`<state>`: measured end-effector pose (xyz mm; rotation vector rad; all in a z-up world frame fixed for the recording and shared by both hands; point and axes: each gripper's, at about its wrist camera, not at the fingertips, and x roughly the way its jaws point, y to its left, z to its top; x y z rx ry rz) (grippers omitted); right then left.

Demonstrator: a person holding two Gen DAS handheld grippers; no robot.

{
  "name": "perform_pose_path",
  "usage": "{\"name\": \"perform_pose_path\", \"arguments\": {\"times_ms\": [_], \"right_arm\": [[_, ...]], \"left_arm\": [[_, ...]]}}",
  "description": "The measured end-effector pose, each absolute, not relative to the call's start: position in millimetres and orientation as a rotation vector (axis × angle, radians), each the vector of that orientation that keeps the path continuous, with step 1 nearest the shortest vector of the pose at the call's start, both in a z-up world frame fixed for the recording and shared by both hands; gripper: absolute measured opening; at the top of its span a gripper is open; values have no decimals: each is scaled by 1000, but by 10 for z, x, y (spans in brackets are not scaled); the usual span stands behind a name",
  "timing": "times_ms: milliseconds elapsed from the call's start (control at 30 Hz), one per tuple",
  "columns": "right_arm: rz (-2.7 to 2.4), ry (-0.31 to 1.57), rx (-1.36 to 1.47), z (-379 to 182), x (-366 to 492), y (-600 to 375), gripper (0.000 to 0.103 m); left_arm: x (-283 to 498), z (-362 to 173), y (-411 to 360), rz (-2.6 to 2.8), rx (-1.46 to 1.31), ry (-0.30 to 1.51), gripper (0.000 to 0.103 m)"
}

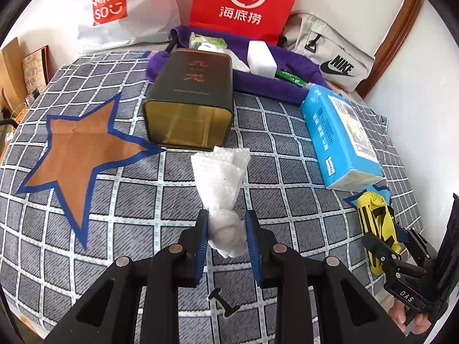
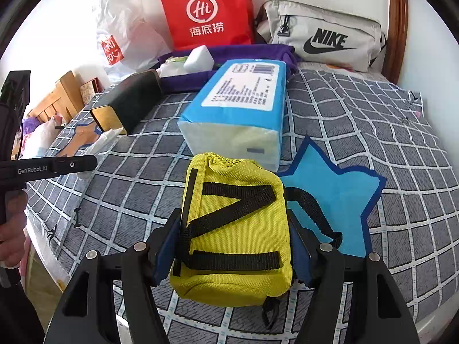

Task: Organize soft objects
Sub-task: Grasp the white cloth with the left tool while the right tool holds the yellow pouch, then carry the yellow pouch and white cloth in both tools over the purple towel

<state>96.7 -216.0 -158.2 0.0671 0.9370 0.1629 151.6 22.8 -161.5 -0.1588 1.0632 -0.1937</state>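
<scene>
- Left gripper (image 1: 227, 230) clamped on white towel (image 1: 221, 172), dangling before open tin (image 1: 189, 101).
- Right gripper (image 2: 233, 239) clamped on yellow pouch (image 2: 233, 223), beside blue star (image 2: 332, 192).
- Feed towel tip-first, grip firm.

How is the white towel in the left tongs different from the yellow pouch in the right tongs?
The white towel is plain terry cloth, while the yellow pouch is mesh fabric with black straps. The towel is bunched into a loose twist; the pouch keeps a boxy shape. Both are soft, and each is gripped: left tongs on the towel, right tongs on the pouch.
</scene>
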Motion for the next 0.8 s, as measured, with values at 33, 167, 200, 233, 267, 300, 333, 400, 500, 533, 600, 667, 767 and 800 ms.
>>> {"name": "perform_pose_path", "arguments": {"times_ms": [33,167,200,233,267,300,333,400,500,533,600,667,767,800], "right_arm": [[168,932,65,-1548,959,-2154,67],[190,914,59,-1392,948,-2116,67],[197,907,59,-1351,949,-2106,67],[206,899,59,-1306,950,-2095,67],[219,888,58,-1249,957,-2081,67],[232,875,56,-1204,970,-2067,67],[240,867,56,-1172,981,-2058,67],[257,859,58,-1091,1035,-2046,67],[266,838,64,-973,1106,-2046,67],[268,834,69,-937,1135,-2051,67],[273,825,79,-861,1200,-2061,67],[280,816,85,-795,1253,-2072,67],[278,801,74,-680,1388,-2083,67],[274,796,70,-649,1437,-2096,67]], "left_arm": [[1498,-1590,249,-191,-163,1058,24],[1483,-1503,364,-176,-198,1047,24],[1485,-1473,400,-170,-207,1042,24],[1481,-1448,434,-166,-212,1037,24],[1491,-1406,472,-163,-222,1031,24],[1490,-1381,492,-165,-231,1027,24],[1498,-1345,512,-169,-241,1021,24],[1516,-1260,538,-166,-244,1003,24],[1580,-1148,552,-168,-247,985,24],[1609,-1115,550,-171,-248,982,24],[1665,-1041,555,-181,-257,971,24],[1731,-976,559,-188,-267,963,24],[1863,-901,553,-175,-266,957,24],[1904,-879,549,-177,-271,956,24]]}}
